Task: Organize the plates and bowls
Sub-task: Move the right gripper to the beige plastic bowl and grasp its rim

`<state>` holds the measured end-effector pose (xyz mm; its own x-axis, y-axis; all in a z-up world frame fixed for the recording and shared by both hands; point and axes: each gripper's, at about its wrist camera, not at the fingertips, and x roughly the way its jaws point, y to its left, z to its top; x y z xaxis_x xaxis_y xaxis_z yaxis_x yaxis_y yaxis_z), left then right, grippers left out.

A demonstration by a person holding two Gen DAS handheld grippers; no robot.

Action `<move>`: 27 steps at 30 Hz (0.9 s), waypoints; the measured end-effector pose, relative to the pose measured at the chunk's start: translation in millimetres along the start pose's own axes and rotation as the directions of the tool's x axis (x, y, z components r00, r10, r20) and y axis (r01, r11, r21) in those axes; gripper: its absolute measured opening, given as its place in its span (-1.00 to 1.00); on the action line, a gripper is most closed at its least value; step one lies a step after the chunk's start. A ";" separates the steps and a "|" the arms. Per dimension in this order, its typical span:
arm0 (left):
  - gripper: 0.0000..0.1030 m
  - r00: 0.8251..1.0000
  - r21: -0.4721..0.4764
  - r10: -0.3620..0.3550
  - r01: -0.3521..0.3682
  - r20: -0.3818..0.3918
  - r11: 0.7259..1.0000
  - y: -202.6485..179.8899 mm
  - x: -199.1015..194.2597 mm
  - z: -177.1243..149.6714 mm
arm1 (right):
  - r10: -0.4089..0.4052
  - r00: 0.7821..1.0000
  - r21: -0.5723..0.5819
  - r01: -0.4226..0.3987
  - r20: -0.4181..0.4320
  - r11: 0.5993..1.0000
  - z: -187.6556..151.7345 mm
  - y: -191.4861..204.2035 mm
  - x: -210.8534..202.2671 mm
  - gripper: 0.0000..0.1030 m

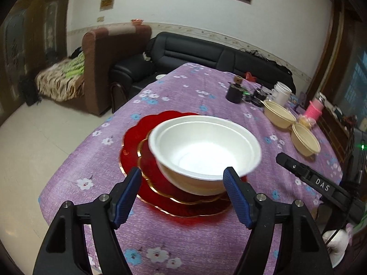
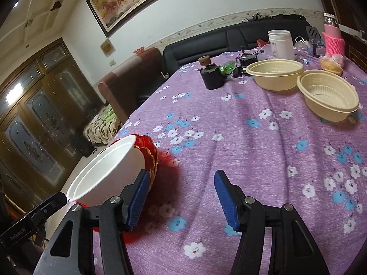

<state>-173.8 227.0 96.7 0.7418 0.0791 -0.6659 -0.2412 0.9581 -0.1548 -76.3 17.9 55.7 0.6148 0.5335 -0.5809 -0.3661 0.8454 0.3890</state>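
Observation:
A white bowl (image 1: pixel 201 146) with a second rim nested inside sits on two stacked red plates (image 1: pixel 135 133) with gold edges, near the table's left edge. My left gripper (image 1: pixel 183 175) is open just in front of the bowl. Its right fingertip overlaps the bowl's near side and its left one stands apart over the plates. Two cream bowls (image 1: pixel 278 113) (image 1: pixel 306 139) stand side by side at the far right. In the right wrist view the white bowl (image 2: pixel 110 171) and red plates (image 2: pixel 149 155) lie left of my right gripper (image 2: pixel 181 176). It is open over bare cloth with nothing between its fingers. The cream bowls (image 2: pixel 275 73) (image 2: pixel 328 96) lie ahead of it.
Purple flowered cloth (image 2: pixel 229 137) covers the table. At the far end stand a black pot (image 2: pixel 212 75), a white jar (image 2: pixel 281 43), a pink-sleeved bottle (image 2: pixel 332 41) and small clutter. The table's left edge drops to the floor; a black sofa (image 1: pixel 195 52) lies behind.

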 end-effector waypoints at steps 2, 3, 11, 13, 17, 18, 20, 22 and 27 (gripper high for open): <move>0.50 1.000 0.028 0.002 -0.002 -0.009 1.000 -7.4 4.5 -1.3 | -0.012 1.000 0.009 0.012 0.003 1.000 -0.1 -9.1 -4.0 0.24; 0.50 1.000 0.035 0.007 -0.007 -0.016 0.999 -10.8 9.6 -0.9 | -0.018 1.000 0.017 0.018 0.003 1.000 -0.1 -14.4 -5.9 0.24; 0.50 0.999 0.037 0.011 -0.009 -0.049 0.999 -24.0 17.0 -2.4 | -0.088 0.995 0.102 0.083 0.040 0.991 6.2 -74.8 -37.2 0.24; 0.50 0.999 0.039 -0.018 0.019 -0.038 0.999 -28.2 7.5 -3.5 | -0.123 0.990 0.125 0.115 0.062 0.986 11.5 -93.6 -48.1 0.24; 0.54 0.998 0.057 -0.069 0.069 0.003 0.996 -41.8 -13.5 -4.0 | -0.204 0.974 0.256 0.174 0.096 0.951 26.2 -147.2 -66.4 0.26; 0.57 0.997 0.065 -0.082 0.082 0.010 0.995 -47.6 -17.4 -4.5 | -0.221 0.970 0.288 0.185 0.100 0.940 28.9 -158.5 -69.1 0.26; 0.58 0.994 0.101 -0.108 0.106 0.012 0.989 -63.1 -21.4 -6.8 | -0.261 0.960 0.364 0.208 0.103 0.908 33.3 -185.2 -74.0 0.26; 0.58 0.993 0.145 -0.121 0.119 0.004 0.982 -78.9 -20.4 -10.7 | -0.289 0.952 0.414 0.225 0.098 0.882 36.6 -205.5 -74.6 0.26; 0.58 0.990 0.234 -0.137 0.143 -0.043 0.962 -115.5 -7.6 -23.0 | -0.340 0.936 0.462 0.262 0.092 0.847 48.7 -231.5 -71.4 0.26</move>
<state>-166.0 109.4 102.8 0.7404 -0.0646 -0.6691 0.0205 0.9971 -0.0736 -1.4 -217.2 41.9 0.7639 0.2096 -0.6104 0.1741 0.8439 0.5075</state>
